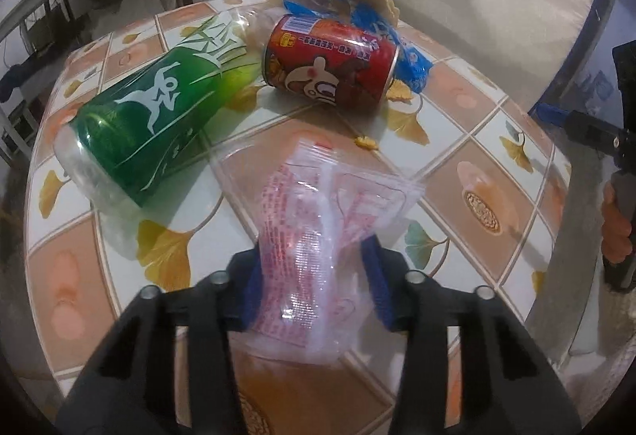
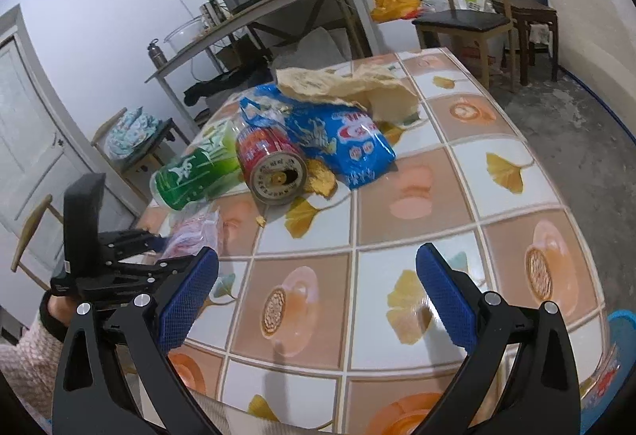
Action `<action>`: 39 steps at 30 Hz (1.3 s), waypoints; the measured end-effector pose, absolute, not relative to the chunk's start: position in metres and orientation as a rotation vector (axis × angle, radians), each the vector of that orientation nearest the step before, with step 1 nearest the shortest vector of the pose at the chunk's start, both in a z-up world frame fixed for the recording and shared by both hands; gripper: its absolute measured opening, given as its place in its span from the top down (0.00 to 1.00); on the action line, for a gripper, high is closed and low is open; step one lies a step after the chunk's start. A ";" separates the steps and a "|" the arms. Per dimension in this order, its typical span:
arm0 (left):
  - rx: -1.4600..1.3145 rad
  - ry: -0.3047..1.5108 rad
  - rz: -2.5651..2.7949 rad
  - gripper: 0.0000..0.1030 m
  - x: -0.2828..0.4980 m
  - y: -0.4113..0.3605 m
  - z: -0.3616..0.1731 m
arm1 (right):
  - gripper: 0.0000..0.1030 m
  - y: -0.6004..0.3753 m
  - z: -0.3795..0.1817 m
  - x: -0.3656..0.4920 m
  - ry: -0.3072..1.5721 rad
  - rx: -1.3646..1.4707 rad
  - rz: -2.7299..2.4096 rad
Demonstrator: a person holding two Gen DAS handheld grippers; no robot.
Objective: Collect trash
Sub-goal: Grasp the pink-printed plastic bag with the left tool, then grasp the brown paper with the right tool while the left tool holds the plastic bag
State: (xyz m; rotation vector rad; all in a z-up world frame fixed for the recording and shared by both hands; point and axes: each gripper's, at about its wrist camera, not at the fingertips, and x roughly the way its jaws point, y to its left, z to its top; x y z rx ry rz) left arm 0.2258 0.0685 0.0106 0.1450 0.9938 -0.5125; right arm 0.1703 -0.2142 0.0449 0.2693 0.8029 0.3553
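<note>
The left gripper (image 1: 314,284) grips the clear wrapper (image 1: 318,220) at the near edge; next, I judge, carry it away, while the right gripper (image 2: 318,300) stands open and empty.

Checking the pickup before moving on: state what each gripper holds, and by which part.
The left gripper pinches the clear plastic wrapper at its near end, the rest fanning forward. The right gripper is open and holds nothing.

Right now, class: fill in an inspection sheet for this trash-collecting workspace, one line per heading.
Surface: tiled-pattern table, crumbs on it.
Job's things: clear wrapper; green bottle and red can on their sides; blue bag; torn paper.
Clutter: nothing else seen.
Grippers: left gripper closed on the wrapper; right gripper open, empty.
Cables: nothing seen.
Surroundings: side table, chair.
</note>
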 end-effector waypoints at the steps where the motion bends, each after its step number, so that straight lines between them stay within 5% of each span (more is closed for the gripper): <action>1: 0.148 0.989 -0.507 0.68 0.224 0.069 0.010 | 0.06 -0.215 0.050 0.174 0.800 0.265 0.363; 14: 0.111 0.964 -0.526 0.76 0.221 0.078 0.008 | 0.06 -0.222 0.095 0.317 0.818 0.213 0.478; 21: 0.102 0.957 -0.545 0.76 0.220 0.082 0.008 | 0.06 -0.213 0.055 0.422 0.995 0.205 0.514; 30: 0.101 0.955 -0.553 0.75 0.221 0.084 0.007 | 0.07 -0.216 0.014 0.441 1.110 0.381 0.593; 39: 0.100 0.953 -0.547 0.75 0.222 0.083 0.006 | 0.65 -0.212 -0.004 0.436 1.181 0.377 0.579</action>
